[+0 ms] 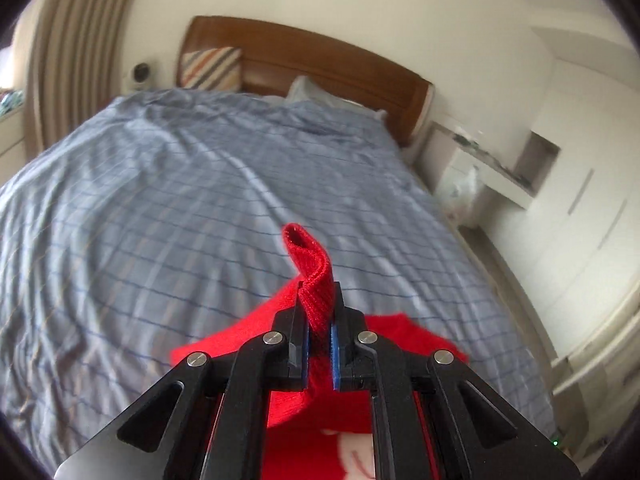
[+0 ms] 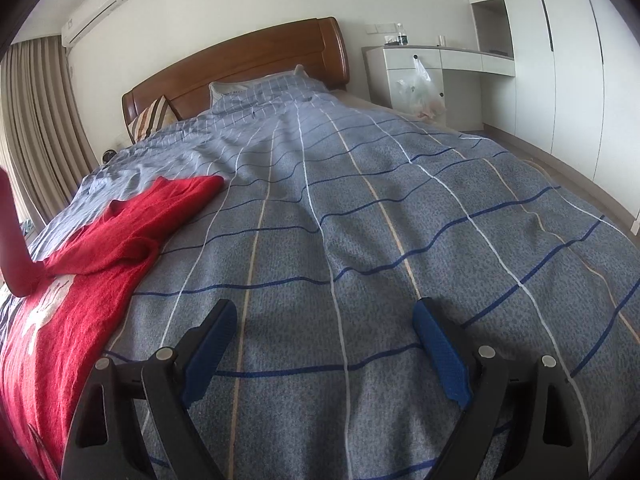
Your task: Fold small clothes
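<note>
A ribbed cuff (image 1: 316, 280) of the red sweater (image 2: 80, 264) is clenched by the left tongs (image 1: 320, 308), while the right tongs (image 2: 324, 320), beside the sweater, are spread empty; the thin pinch could be lost if tugged.

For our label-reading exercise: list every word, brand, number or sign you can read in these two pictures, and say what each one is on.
No text can be read in either view.
Red sweater: white design on the front, too distorted to tell whether it is lettering.
Pillow: faint print, too blurred to read.
Bottle on the white desk: label too small to read.
</note>
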`<state>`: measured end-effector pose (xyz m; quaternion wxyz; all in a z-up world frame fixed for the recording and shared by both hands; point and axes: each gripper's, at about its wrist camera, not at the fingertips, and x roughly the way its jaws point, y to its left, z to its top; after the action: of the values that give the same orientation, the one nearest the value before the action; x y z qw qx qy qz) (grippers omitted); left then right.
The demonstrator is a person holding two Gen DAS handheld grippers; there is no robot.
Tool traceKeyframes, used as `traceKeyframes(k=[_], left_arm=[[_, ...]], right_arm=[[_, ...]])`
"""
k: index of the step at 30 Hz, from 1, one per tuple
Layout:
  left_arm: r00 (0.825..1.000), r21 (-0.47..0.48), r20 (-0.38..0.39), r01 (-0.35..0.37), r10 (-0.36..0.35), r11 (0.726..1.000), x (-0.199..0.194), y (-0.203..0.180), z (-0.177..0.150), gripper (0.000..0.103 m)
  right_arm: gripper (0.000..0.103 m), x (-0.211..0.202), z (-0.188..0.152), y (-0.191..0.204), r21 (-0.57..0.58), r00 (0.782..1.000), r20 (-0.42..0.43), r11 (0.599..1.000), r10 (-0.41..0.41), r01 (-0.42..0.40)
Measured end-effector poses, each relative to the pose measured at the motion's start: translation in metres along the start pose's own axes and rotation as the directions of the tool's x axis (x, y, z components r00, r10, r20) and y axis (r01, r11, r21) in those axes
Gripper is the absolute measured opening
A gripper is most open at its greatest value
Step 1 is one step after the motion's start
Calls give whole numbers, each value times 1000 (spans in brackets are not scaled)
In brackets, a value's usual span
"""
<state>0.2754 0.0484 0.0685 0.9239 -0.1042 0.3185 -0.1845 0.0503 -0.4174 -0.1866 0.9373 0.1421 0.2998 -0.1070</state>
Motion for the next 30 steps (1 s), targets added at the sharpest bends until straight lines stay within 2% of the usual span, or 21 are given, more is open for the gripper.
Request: traceKeyframes(k=[2, 4, 5, 6, 7, 8, 9, 12, 14, 16, 18, 20, 23, 26, 30], left_arm=[[998, 63, -43, 58, -55, 996, 23, -45, -12, 6], [994, 125, -79, 85, -75, 989, 50, -83, -30, 8], [992, 152, -100, 94, -79, 984, 63, -98, -41, 11], [989, 168, -127, 97, -76, 981, 76, -109, -51, 19], [982, 170, -172, 108, -78, 979, 89, -118, -63, 52], [975, 162, -213, 107, -71, 981, 100, -122, -76, 81], [970, 152, -231, 109, -72, 982, 104, -125, -89, 84], [951, 139, -290, 154, -109, 978, 96, -120, -130, 84], [954, 151, -287, 136, -89, 979, 76, -102, -152, 84], [964, 177, -262, 89, -40, 980, 56, -80, -169, 84], [975, 216, -221, 11, 37, 976, 36, -49, -179, 84], [972, 249, -192, -84, 134, 965, 30, -17, -183, 85], [949, 309, -197, -178, 246, 934, 39, 24, -187, 83], [932, 340, -201, -221, 301, 914, 58, 43, -190, 80], [939, 324, -152, -248, 309, 913, 82, 44, -183, 78]], right_arm=[[89, 0, 0, 0, 0, 1000, 0, 1000, 0, 0], [89, 0, 0, 0, 1, 1000, 0, 1000, 2, -2], [89, 0, 0, -1, 1, 1000, 0, 1000, 3, -3], [89, 0, 0, -1, 1, 1000, 0, 1000, 2, -2], [89, 0, 0, -1, 1, 1000, 0, 1000, 2, -2], [89, 0, 0, -1, 1, 1000, 0, 1000, 2, -2], [89, 0, 0, -1, 1, 1000, 0, 1000, 3, -3], [89, 0, 0, -1, 1, 1000, 0, 1000, 2, -2], [89, 0, 0, -1, 1, 1000, 0, 1000, 2, -2], [90, 0, 0, 0, 1, 1000, 0, 1000, 2, -2], [90, 0, 1, -1, -1, 1000, -2, 1000, 0, 0], [90, 0, 1, -1, -4, 1000, -3, 1000, -2, 2], [90, 0, 1, 0, -7, 1000, -4, 1000, -5, 5], [90, 0, 1, 1, -10, 1000, -5, 1000, -10, 9], [90, 1, 1, 4, -15, 1000, -5, 1000, -15, 15]])
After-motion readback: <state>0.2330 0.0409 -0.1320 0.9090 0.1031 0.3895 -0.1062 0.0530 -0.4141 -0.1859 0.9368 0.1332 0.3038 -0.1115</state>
